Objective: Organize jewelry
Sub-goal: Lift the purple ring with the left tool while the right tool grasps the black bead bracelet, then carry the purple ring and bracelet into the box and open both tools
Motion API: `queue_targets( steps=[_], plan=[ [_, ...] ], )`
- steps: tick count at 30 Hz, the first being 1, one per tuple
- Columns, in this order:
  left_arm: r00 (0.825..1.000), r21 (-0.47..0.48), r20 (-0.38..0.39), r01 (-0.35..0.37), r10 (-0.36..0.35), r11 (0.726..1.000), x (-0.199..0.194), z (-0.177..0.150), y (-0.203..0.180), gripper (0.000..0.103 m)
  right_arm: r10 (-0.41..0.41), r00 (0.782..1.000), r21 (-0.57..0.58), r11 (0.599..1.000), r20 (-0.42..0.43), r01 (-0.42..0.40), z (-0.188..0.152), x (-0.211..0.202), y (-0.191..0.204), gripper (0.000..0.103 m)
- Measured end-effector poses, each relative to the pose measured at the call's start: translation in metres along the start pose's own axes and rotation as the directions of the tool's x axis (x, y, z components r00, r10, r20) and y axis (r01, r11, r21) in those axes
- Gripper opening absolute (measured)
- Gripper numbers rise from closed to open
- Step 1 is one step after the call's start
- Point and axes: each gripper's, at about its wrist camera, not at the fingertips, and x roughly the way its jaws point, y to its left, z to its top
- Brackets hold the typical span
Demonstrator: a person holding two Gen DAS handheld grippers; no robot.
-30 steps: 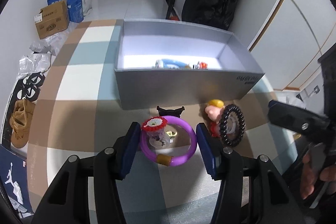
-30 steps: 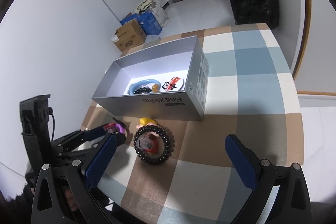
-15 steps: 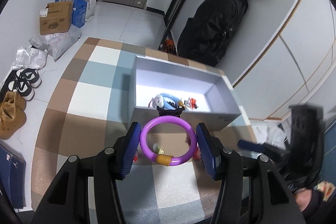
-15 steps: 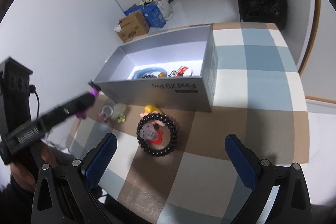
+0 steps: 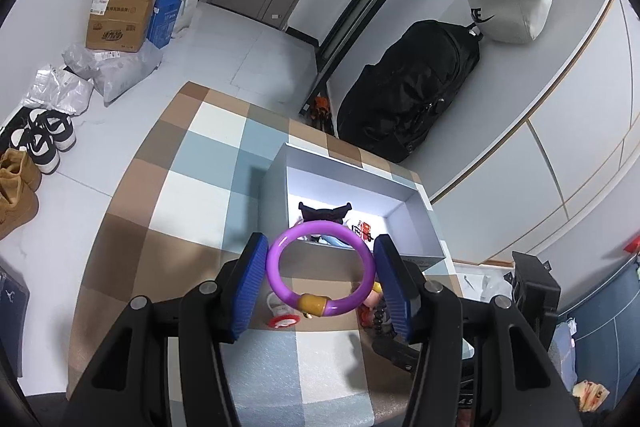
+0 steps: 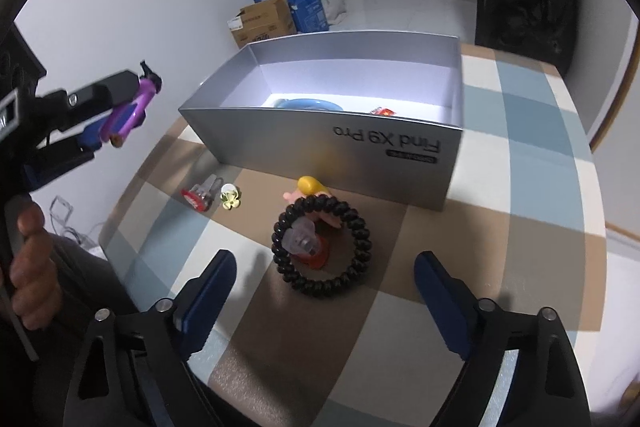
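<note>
Your left tongs (image 5: 320, 275) clamp the purple bangle (image 5: 322, 267) above the surface near the box (image 6: 320, 131), while your right tongs (image 6: 324, 291), empty, are closing over the black bracelet (image 6: 322, 245), and may snag the charm inside it.

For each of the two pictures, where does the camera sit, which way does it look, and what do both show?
Left wrist: sits on the left gripper, looks down over the purple bangle to the grey box; its jaws show.
Right wrist: sits on the right gripper, looks down at the black bead bracelet; closing jaws, a hand.
Shared: box, bangle, checked tablecloth.
</note>
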Motion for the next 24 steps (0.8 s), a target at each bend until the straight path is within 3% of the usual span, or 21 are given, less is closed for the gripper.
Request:
queue_targets(
  steps=[2,9,24],
  plan=[
    [1.0,-0.001,0.0,0.003,-0.003,1.0,0.001,0.001,0.001,0.049,-0.025,1.0,-0.027,0.999,0.002,0.025,0.0,0.002,0.004,0.082],
    [1.0,-0.023,-0.004,0.017,-0.017,1.0,0.003,0.005,0.006,0.049,-0.091,0.996,-0.12,0.988,0.026,0.093,-0.003,0.004,0.019,0.053],
    [1.0,-0.015,0.002,0.026,-0.026,1.0,0.003,0.005,0.001,0.049,-0.038,0.993,-0.092,0.995,0.113,0.048,-0.002,-0.021,0.018,0.051]
  ],
)
